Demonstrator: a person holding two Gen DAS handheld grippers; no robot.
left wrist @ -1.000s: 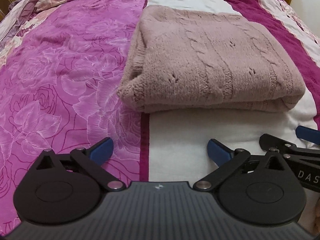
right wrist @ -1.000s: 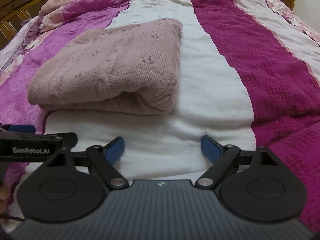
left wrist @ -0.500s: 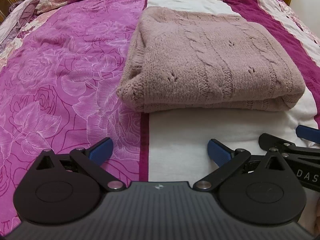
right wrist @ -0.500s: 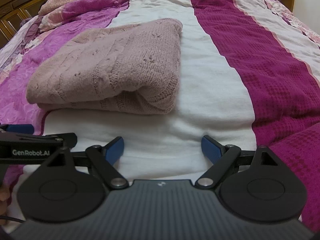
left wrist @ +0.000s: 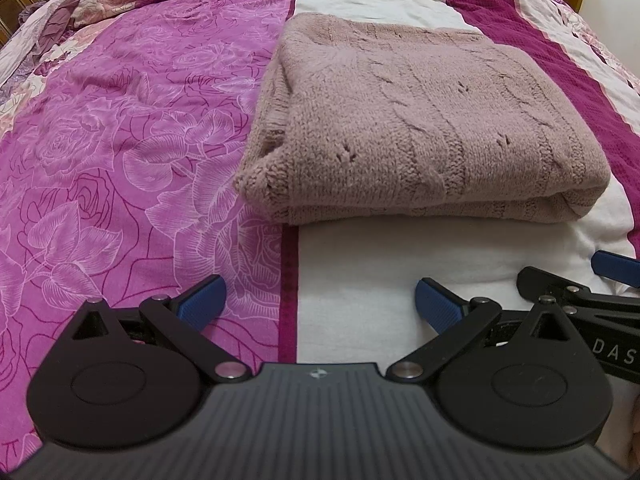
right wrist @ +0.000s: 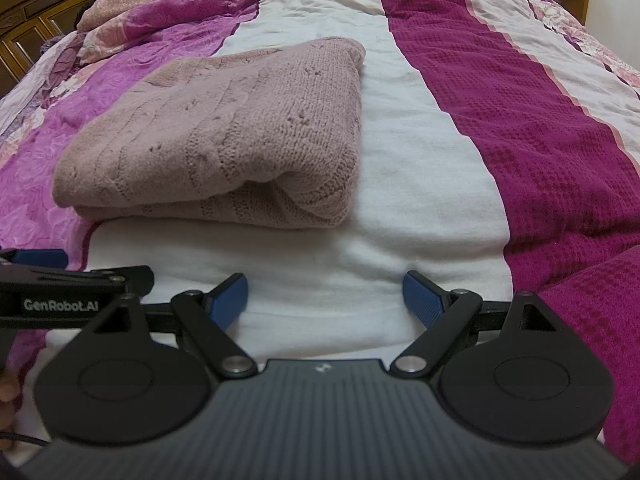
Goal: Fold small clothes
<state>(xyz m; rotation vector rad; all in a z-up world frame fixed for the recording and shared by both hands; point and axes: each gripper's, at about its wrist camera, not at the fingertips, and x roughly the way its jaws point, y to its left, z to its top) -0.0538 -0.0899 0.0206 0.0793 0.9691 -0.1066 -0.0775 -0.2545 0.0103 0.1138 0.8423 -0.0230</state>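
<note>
Two patterned covers dress the bed (left wrist: 120,160), floral pink beside white and magenta stripes. Folded pink knit sweater (left wrist: 420,128) lies ahead of both grippers, untouched. Left gripper (left wrist: 318,300) and right gripper (right wrist: 324,300) hang spread wide, empty. Only the right view shows a wooden headboard (right wrist: 36,20).

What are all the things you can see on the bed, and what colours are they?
folded knitted sweater: one, dusty pink, on the quilt's white stripe, its left edge on the floral part
patchwork quilt: one, floral pink, white and magenta stripes, covering the bed
wooden headboard: one, dark brown, far left
left hand-held gripper: one, black with blue pads, open, empty, near the sweater
right hand-held gripper: one, black with blue pads, open, empty, over the white stripe
</note>
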